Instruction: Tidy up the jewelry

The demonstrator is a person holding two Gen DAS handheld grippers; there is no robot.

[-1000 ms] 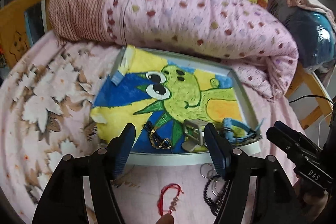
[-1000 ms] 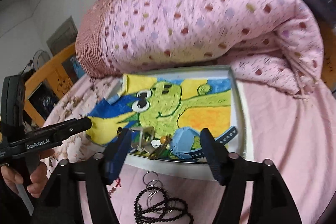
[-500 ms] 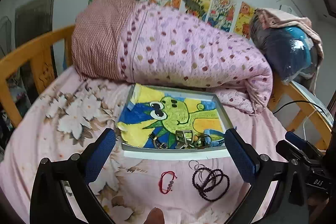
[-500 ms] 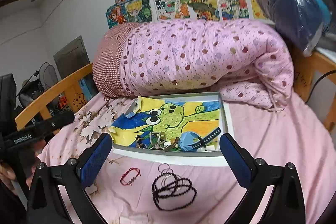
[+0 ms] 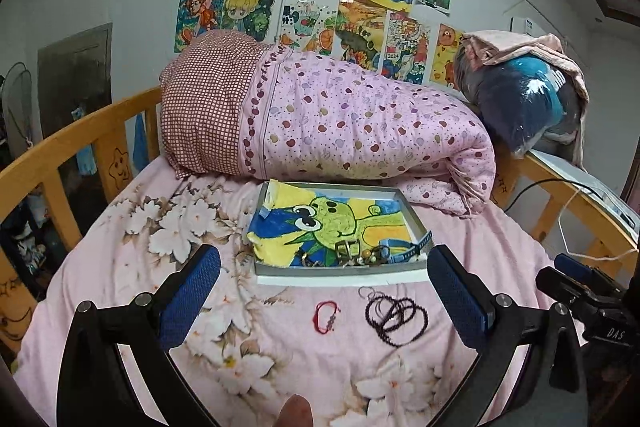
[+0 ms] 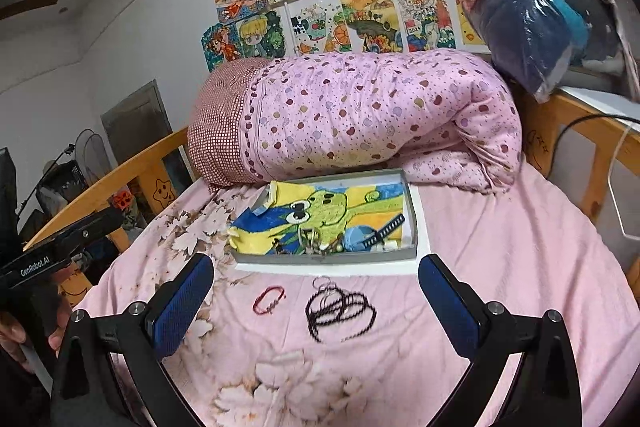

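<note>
Both the left gripper (image 5: 324, 285) and right gripper (image 6: 316, 285) were spread wide and empty, between picks; red bracelet (image 5: 326, 315) and black beads (image 5: 396, 315) lay lower-center, just outside the tray (image 5: 340, 271), needing pickup next.

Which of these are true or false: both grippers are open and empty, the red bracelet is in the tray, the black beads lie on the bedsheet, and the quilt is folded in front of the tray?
1. The left gripper and right gripper are open and empty. True.
2. The red bracelet is in the tray. False: it lies on the bedsheet, in front of the tray.
3. The black beads lie on the bedsheet. True.
4. The quilt is in front of the tray. False: it is behind it.
</note>
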